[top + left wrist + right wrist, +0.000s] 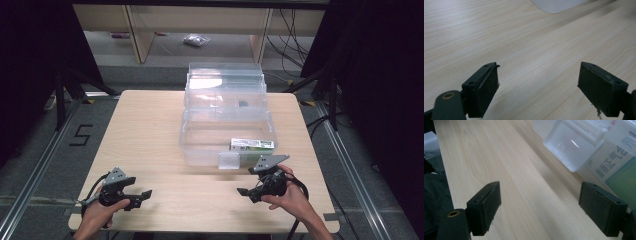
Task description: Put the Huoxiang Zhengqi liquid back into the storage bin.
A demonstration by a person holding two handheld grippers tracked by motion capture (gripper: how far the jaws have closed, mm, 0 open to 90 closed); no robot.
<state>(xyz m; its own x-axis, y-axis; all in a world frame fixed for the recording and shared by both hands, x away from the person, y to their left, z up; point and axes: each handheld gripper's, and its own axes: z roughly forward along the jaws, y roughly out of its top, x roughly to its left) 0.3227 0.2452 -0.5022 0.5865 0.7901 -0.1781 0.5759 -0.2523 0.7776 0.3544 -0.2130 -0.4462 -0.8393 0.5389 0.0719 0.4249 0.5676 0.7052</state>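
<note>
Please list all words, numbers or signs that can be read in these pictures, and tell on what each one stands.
"5": black mark on the grey floor, left of the table.
Chinese characters on the white-and-green carton inside the clear plastic box: partly cut off, about "…香正气…" in the right gripper view.
Print on the carton in the high view: too small to read.

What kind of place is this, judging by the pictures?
Probably a lab or recording room: a plain wooden table between dark curtains, loose cables on the floor, and a taped number mark beside it.
</note>
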